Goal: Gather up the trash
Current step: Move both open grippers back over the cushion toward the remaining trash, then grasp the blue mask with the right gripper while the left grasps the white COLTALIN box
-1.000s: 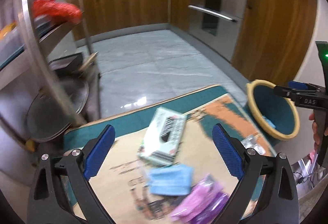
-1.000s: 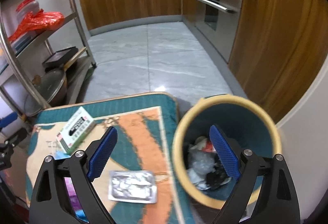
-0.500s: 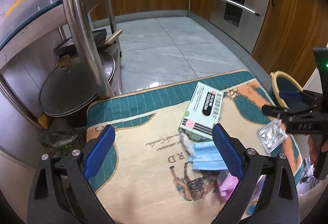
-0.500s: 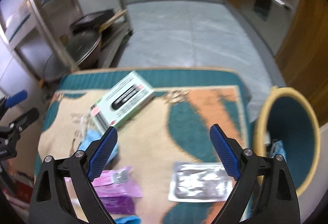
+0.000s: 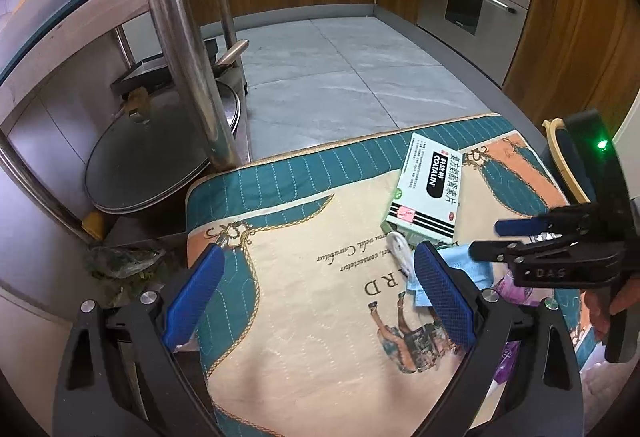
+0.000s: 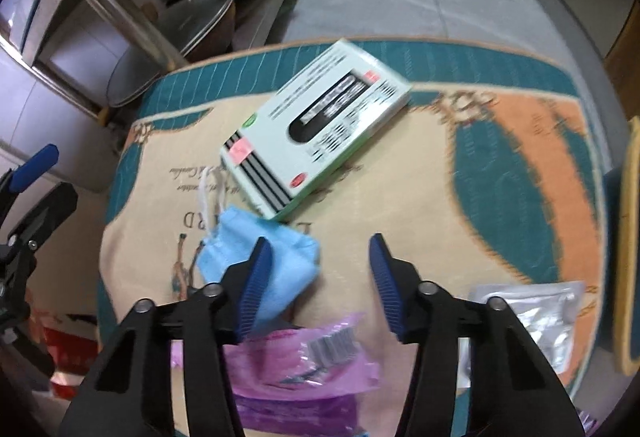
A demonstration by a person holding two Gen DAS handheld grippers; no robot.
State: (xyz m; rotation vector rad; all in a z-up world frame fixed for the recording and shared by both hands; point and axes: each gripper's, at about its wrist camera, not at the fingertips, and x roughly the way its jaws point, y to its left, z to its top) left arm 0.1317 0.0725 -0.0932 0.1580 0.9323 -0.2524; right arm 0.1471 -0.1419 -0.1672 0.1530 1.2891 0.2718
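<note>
- Trash still strewn over the quilted mat [image 6: 500, 173] on the table: stiff pale-green box [image 6: 316, 129], soft pleated blue mask [image 6: 260, 261], crinkly purple wrapper [image 6: 304, 361], shiny foil pack [image 6: 536, 313].
- Bin [image 5: 560, 153], round with a cream rim, beside the mat; contents not visible.
- Right gripper [image 6: 316, 277] just narrowing, half closed over mask and wrapper, clasping nothing yet.
- Left gripper [image 5: 316, 293] spread wide, empty.

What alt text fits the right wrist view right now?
The right gripper points down at a patterned mat, its jaws partly closed with nothing between them, having just been closing. A blue face mask lies by its left finger, a pale green medicine box beyond, a purple packet and foil pouch nearer.
</note>
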